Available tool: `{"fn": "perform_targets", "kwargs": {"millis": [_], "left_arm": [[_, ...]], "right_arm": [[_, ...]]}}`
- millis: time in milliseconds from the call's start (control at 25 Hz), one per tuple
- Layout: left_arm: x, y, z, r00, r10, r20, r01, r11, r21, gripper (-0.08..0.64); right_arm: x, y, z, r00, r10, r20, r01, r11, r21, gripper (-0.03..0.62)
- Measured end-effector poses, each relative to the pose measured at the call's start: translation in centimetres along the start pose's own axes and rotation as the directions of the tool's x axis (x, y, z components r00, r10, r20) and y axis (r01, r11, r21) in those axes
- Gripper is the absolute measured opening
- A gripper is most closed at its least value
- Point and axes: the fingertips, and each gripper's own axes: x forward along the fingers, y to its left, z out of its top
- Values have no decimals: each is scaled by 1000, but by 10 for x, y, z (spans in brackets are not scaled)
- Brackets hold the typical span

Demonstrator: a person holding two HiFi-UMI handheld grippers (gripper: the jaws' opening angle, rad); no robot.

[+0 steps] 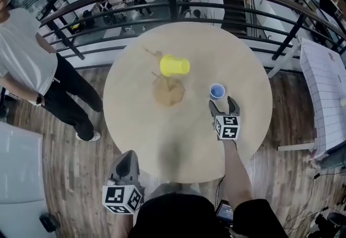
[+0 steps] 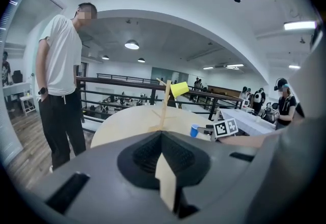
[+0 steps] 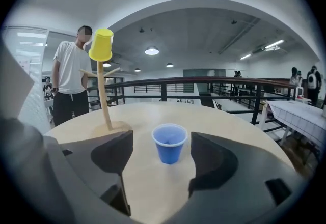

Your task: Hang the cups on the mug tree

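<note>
Yellow cup (image 1: 174, 65) is hanging on mug tree (image 1: 168, 91). Blue cup (image 3: 169, 143) is waiting ungripped just ahead of right gripper (image 3: 162, 162), jaws parted; left gripper (image 2: 163, 167) is idling, jaws together.

My dark grey right gripper (image 1: 224, 106) bears black-and-white squares; the blue cup (image 3: 169, 143), yellow cup (image 3: 101, 45) and beige table (image 1: 135, 118) are all plain.

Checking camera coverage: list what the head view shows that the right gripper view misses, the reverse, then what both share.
Head view only: the left hand-held gripper, held off the table, and the marker cube on the right hand-held gripper. Right gripper view only: ceiling lamps and its open jaws' inner faces. Both: blue cup, yellow cup on the mug tree, bystander.
</note>
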Motion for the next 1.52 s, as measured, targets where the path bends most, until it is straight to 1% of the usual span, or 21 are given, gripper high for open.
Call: {"fn": "perform_targets", "kwargs": {"millis": [120, 240, 360, 440, 640, 800, 840, 880, 920, 1040, 1160, 1360, 1440, 1520], "left_arm": [[0, -1, -5, 1000, 8, -15, -8, 1000, -4, 2], [1, -5, -11, 999, 10, -32, -10, 1000, 2, 2], [2, -9, -16, 999, 10, -51, -10, 1000, 6, 2], [4, -9, -19, 998, 13, -62, -12, 1000, 12, 2], [4, -3, -23, 996, 34, -81, -32, 999, 26, 2], [3, 3, -25, 994, 50, -95, -47, 998, 37, 2], [3, 4, -26, 994, 51, -99, -48, 998, 37, 2], [2, 5, -27, 993, 52, -104, -49, 998, 36, 2], [1, 5, -29, 993, 53, -110, -50, 998, 33, 2], [-3, 4, -35, 991, 54, -120, -52, 998, 25, 2], [-2, 3, -35, 992, 45, -117, -42, 999, 26, 2], [4, -7, -25, 996, 4, -90, -2, 1000, 22, 2], [7, -12, -21, 997, -22, -75, 24, 999, 23, 2], [10, -17, -16, 997, -46, -61, 48, 999, 22, 2]], "right_arm": [[16, -9, -8, 999, -14, -30, 15, 1000, 10, 347], [30, -12, -16, 998, -14, -61, 14, 1000, -2, 347], [45, -11, -24, 996, -2, -90, 0, 1000, -20, 365], [55, -13, -29, 995, -7, -103, 6, 1000, -10, 373], [74, -17, -35, 994, -32, -105, 33, 999, 8, 373], [84, -25, -36, 995, -48, -83, 55, 995, 86, 371], [84, -26, -35, 996, -53, -78, 61, 994, 96, 368], [84, -27, -35, 996, -58, -74, 65, 993, 95, 339], [82, -27, -34, 996, -60, -71, 66, 994, 88, 307], [75, -24, -27, 997, -51, -55, 55, 997, 58, 298], [61, -15, -8, 999, -38, -6, 38, 999, 14, 296], [23, 2, 27, 998, -16, 66, 20, 997, -70, 296], [7, 8, 38, 997, -13, 73, 22, 991, -128, 296], [-8, 13, 47, 998, -17, 56, 28, 978, -205, 298]]}}
